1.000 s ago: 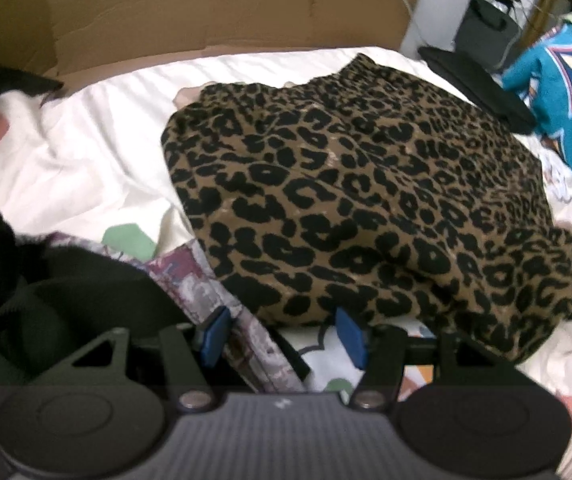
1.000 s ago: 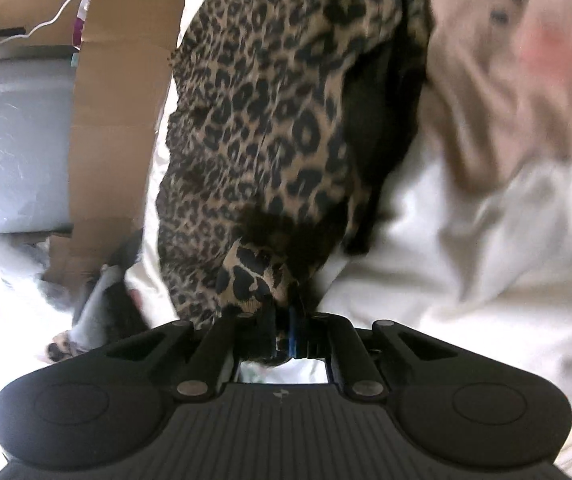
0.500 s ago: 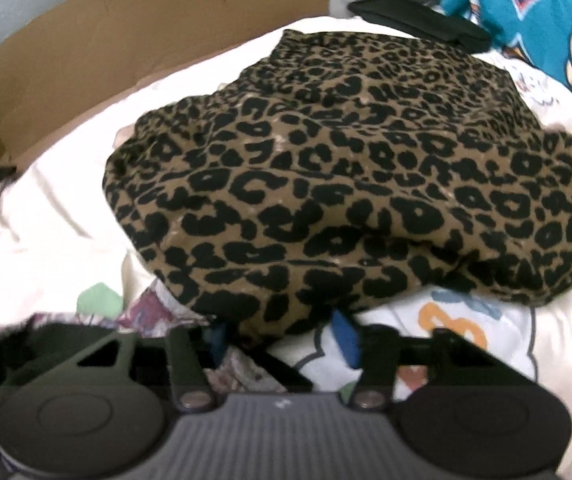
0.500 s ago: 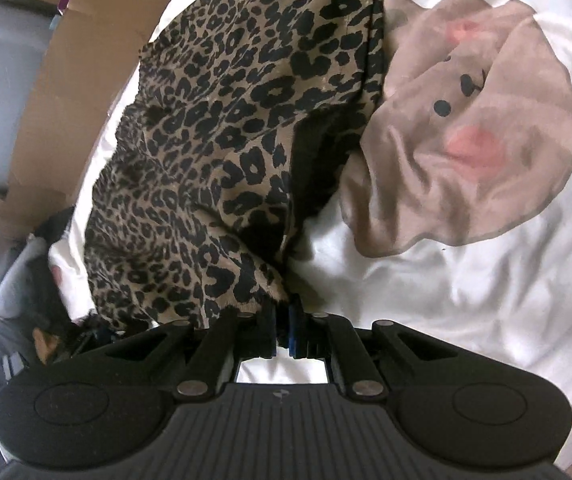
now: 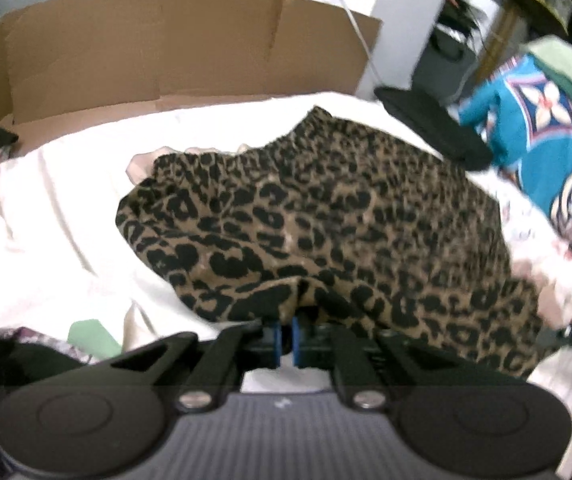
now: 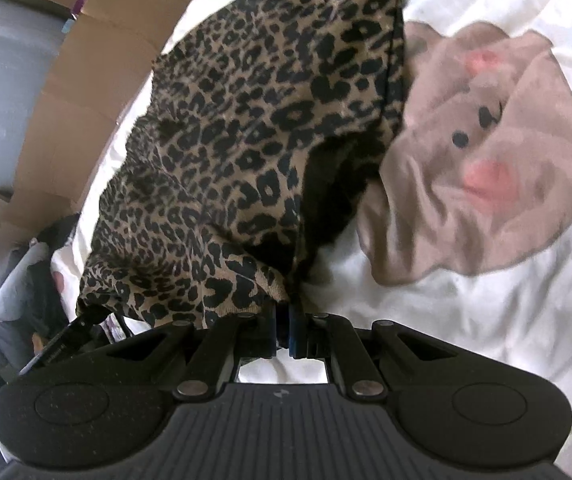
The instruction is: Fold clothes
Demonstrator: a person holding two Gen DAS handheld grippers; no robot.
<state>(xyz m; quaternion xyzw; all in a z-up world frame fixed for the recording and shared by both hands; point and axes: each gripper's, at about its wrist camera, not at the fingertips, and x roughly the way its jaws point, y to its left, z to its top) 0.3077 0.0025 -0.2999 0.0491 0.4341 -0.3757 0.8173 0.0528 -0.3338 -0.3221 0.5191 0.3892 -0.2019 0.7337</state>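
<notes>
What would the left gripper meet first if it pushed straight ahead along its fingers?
The leopard-print garment itself: the left gripper is already shut on its near hem, and the bunched cloth lies directly ahead on the white bedsheet. Beyond it stands cardboard, though depth is unclear.

— Where does the garment lie?
— On the bed, in the middle of it, its near edge at the left gripper.
— And behind it?
— A cardboard wall stands along the bed's far side.
— To the right?
— A cushion lies right of the garment, with a flat pad between them at the back.
— And the right gripper?
— At another edge of the garment; a printed patch on the bed lies just beside it to the right.
</notes>
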